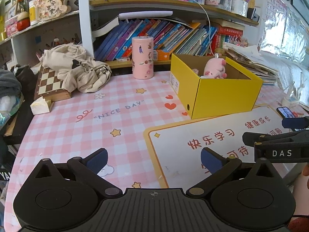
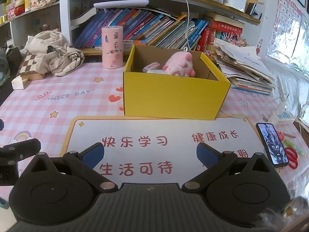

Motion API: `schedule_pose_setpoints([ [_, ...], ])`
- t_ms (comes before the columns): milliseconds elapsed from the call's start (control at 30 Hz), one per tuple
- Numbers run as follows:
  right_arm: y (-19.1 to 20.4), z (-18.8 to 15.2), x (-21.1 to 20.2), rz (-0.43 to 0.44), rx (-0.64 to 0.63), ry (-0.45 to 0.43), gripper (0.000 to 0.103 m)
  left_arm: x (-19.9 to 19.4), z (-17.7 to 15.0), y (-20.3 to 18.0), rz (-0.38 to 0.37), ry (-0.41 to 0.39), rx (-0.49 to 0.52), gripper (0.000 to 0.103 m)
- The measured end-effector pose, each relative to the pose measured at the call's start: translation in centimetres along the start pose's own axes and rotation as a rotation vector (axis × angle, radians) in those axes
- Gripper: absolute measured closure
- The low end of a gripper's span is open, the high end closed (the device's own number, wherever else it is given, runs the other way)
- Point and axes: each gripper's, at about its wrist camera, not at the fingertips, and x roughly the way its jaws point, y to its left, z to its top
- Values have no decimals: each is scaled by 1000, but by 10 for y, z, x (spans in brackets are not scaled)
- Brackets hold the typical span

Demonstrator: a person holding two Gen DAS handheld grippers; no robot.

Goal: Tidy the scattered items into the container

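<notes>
Crowded bookshelves rise behind a desk (image 2: 58, 104) covered with a pink checked cloth printed "NICE DAY". I hold one hand-held gripper in each hand, both low over the near edge of the desk. My left hand-held gripper (image 1: 154, 161) has its blue-padded fingers spread wide with nothing between them. My right hand-held gripper (image 2: 150, 155) is equally wide apart and holds nothing.

A yellow box (image 2: 173, 98), the container, sits toward the middle of the desk, well beyond both grippers, straight ahead of the right one and ahead and to the right of the left one. Its open top faces up so things can be dropped in. Inside lies a pink plush toy (image 2: 180, 63), with a small pink case (image 2: 151, 66) and something white beside it; I judge these are already tidied away.

A white mat (image 2: 164, 135) with red Chinese writing lies on the near side of the box, under my right gripper. A phone (image 2: 272, 145) lies at the right edge, with red scissors (image 2: 291, 157) just beside it. A pink cylinder (image 2: 112, 47) stands near the back edge, and a cream cloth (image 2: 56, 54) is heaped on a chessboard (image 1: 51, 85) at the back left. I judge little loose remains.
</notes>
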Motion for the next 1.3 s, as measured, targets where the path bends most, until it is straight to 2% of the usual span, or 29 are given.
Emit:
schedule_pose_setpoints([
  [1133,1,-5,-4,26,-14,2,0,-7,-4,4,-1,-1,-9,0],
  [1300,4,-6,-4,23,-8,3,0,-5,-4,4,-7,17,-10,0],
])
